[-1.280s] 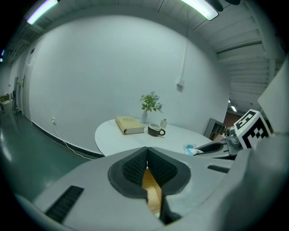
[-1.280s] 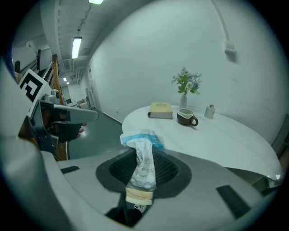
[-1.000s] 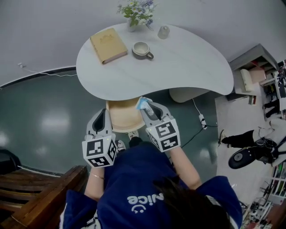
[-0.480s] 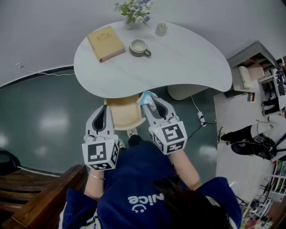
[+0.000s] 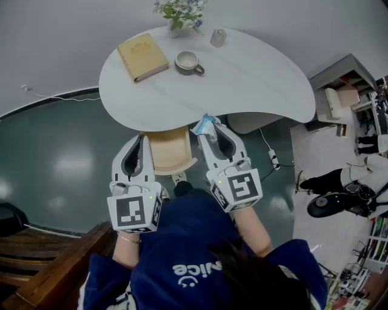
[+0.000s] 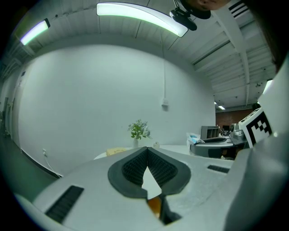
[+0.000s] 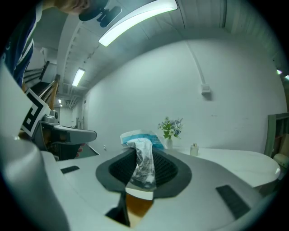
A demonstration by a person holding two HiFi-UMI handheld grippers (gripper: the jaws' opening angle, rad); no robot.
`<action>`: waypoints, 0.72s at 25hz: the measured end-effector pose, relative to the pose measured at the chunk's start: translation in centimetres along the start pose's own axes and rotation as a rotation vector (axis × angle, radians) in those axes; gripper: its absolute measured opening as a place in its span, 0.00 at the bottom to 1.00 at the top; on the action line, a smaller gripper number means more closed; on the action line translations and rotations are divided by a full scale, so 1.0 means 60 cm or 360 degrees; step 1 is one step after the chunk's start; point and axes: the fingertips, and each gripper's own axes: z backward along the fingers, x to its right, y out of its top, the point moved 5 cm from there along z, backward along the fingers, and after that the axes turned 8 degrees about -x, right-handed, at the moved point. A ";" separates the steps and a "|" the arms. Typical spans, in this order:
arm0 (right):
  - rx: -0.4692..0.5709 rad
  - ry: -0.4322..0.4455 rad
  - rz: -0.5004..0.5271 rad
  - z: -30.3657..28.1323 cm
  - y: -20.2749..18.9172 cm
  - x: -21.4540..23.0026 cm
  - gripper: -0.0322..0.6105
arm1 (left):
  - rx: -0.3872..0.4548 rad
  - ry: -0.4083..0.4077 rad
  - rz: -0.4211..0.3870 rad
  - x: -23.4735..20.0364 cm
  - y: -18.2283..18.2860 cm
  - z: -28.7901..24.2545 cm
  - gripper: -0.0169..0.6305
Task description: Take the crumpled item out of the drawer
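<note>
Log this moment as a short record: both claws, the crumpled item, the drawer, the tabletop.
Left claw: shut, empty, at the drawer's left side.
Right claw: shut on the crumpled item.
Crumpled item: blue and white, out of the drawer, by the table edge.
Drawer: open, its visible part bare.
Table: book, cup, vase of flowers.

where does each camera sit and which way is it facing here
Head view: on the person's head, looking steeply down at the white table and open drawer; both arms show.
Left gripper view: on the left gripper, facing the wall; shut empty jaws show.
Right gripper view: on the right gripper, facing likewise; jaws clamp the crumpled wrapper.
Shared: both gripper views show the flower vase.
</note>
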 end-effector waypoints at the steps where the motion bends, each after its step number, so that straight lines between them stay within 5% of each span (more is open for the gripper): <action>1: 0.0016 -0.0001 -0.0004 0.000 0.003 0.001 0.22 | 0.0004 0.0000 -0.0004 0.000 0.002 -0.001 0.03; 18: 0.0070 0.0011 0.0038 -0.004 0.009 -0.007 0.21 | -0.0010 0.0000 -0.0075 0.000 -0.005 -0.004 0.03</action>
